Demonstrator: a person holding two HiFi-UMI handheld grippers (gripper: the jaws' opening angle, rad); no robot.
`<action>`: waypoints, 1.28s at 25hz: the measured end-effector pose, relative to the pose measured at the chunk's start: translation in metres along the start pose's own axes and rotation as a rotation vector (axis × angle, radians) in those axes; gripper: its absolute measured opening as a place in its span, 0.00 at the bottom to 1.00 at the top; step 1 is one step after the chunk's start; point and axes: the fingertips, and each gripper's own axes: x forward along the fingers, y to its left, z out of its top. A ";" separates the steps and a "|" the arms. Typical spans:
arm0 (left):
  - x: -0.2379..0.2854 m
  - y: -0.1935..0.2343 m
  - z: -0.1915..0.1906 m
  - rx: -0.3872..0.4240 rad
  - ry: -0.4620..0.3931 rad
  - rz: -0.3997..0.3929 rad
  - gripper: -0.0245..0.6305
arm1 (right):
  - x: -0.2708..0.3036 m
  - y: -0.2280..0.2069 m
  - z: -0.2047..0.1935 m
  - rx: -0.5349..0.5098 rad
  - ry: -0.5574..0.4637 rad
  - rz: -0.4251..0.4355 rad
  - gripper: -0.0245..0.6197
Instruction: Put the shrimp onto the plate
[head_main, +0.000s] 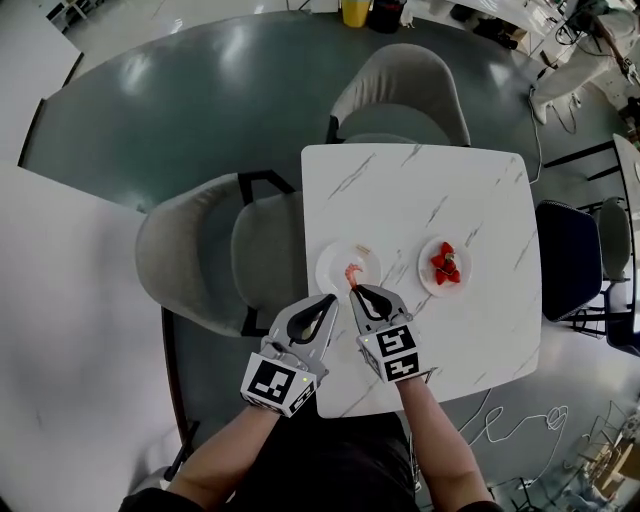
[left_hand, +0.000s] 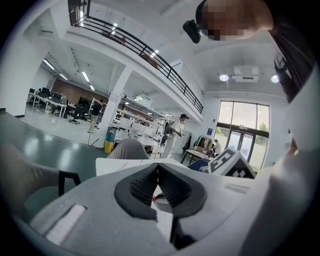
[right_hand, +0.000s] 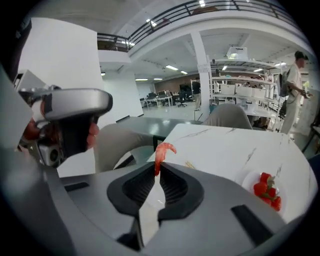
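A pink-orange shrimp (right_hand: 161, 154) sticks up from the tips of my right gripper (right_hand: 158, 171), which is shut on its tail. In the head view the right gripper (head_main: 356, 289) holds the shrimp (head_main: 352, 271) over the near edge of a white plate (head_main: 335, 262) on the marble table (head_main: 420, 200). My left gripper (head_main: 327, 301) sits just left of it at the table's left edge, jaws shut with nothing between them (left_hand: 158, 181).
A second white plate (head_main: 425, 270) carries red strawberries (head_main: 446, 265) to the right. Two grey chairs (head_main: 210, 250) stand at the table's left and far sides. A dark blue chair (head_main: 568, 258) is at the right. People stand in the background hall.
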 end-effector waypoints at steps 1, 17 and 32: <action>0.002 0.003 -0.002 0.000 0.005 0.000 0.05 | 0.008 -0.003 -0.006 -0.006 0.024 -0.009 0.09; 0.010 0.028 -0.027 -0.024 0.051 0.017 0.05 | 0.067 -0.018 -0.054 -0.123 0.328 -0.044 0.09; -0.009 0.010 -0.012 -0.005 0.072 0.041 0.05 | 0.025 -0.007 -0.023 -0.029 0.251 0.004 0.16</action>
